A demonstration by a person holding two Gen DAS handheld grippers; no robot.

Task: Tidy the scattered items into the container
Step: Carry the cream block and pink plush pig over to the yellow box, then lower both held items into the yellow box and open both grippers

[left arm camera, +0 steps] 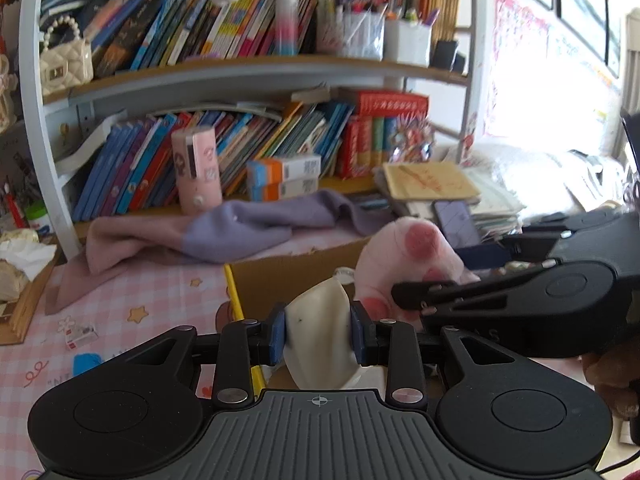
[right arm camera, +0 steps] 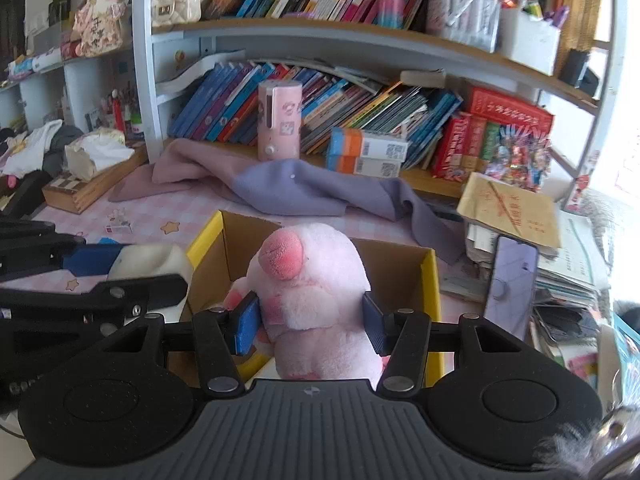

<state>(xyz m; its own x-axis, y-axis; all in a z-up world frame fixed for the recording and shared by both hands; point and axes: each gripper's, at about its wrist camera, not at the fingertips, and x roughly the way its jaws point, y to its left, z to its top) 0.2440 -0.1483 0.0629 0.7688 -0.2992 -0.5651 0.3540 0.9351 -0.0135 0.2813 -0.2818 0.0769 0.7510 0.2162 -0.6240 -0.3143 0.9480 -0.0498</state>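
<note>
Plush pink pig toy (right arm camera: pixel 316 280), soft and light, is pinched at its body by the right gripper (right arm camera: pixel 312 320) above the open cardboard box (right arm camera: pixel 400 268). Left gripper (left arm camera: pixel 318 334) squeezes a cream soft item (left arm camera: pixel 320 336) just beside the box.

left gripper (left arm camera: pixel 318 330): pads clamped on cream toy (left arm camera: pixel 320 340) | right gripper (left arm camera: pixel 416 300): gripping pink plush (left arm camera: pixel 404 256), just right of it | box (left arm camera: pixel 296 276): under both, open | scarf (left arm camera: pixel 224 228): at desk's back edge
</note>
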